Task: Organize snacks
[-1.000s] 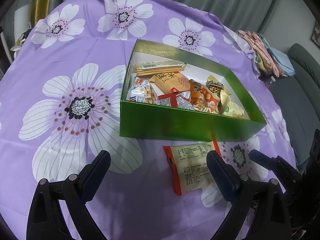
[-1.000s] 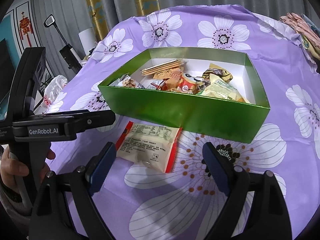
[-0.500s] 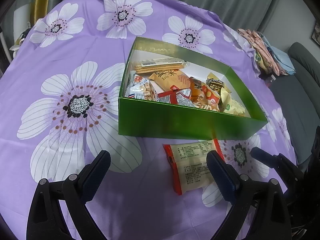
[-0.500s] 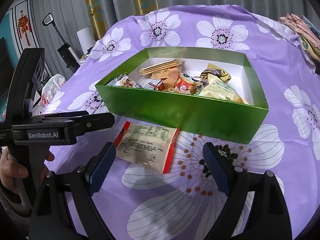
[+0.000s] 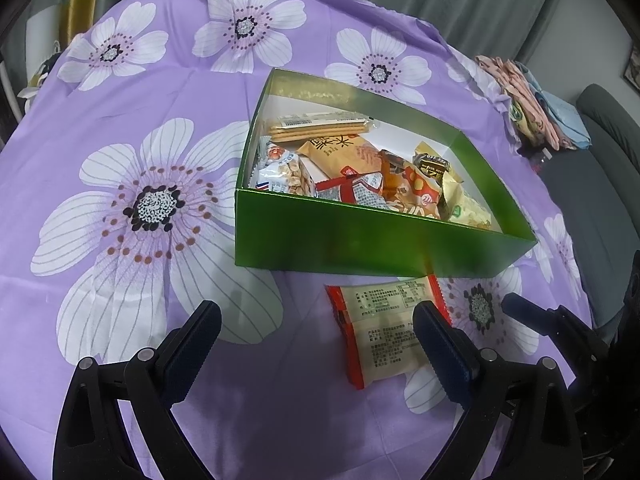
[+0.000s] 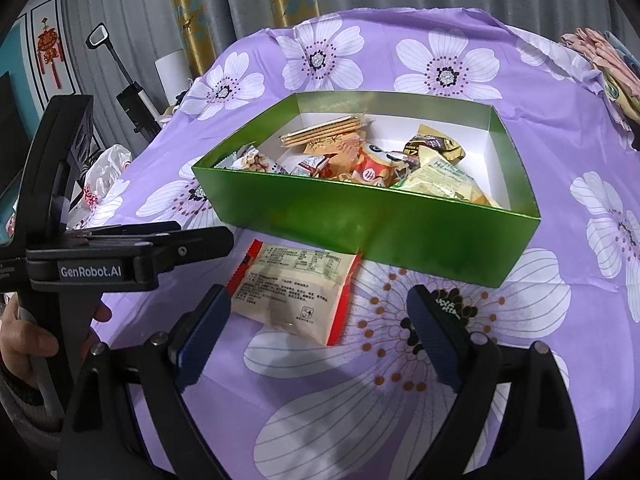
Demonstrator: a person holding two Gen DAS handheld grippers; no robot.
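Note:
A green box (image 5: 360,240) (image 6: 360,224) with a white inside stands on the purple flowered cloth and holds several snack packets. One cream packet with red ends (image 5: 384,332) (image 6: 292,292) lies flat on the cloth just in front of the box. My left gripper (image 5: 316,340) hovers open above the cloth, its right finger (image 5: 440,352) overlapping the packet's right edge in the picture. My right gripper (image 6: 320,332) is open too, the packet lying just ahead between its fingers, untouched. Neither holds anything.
The table (image 5: 100,208) is round and falls away at the edges. Folded pink and blue cloths (image 5: 532,108) sit at the far right, beside a grey sofa (image 5: 600,200). A hand (image 6: 24,340) grips the left tool's handle. Curtains and a white plastic bag (image 6: 104,172) lie beyond the left edge.

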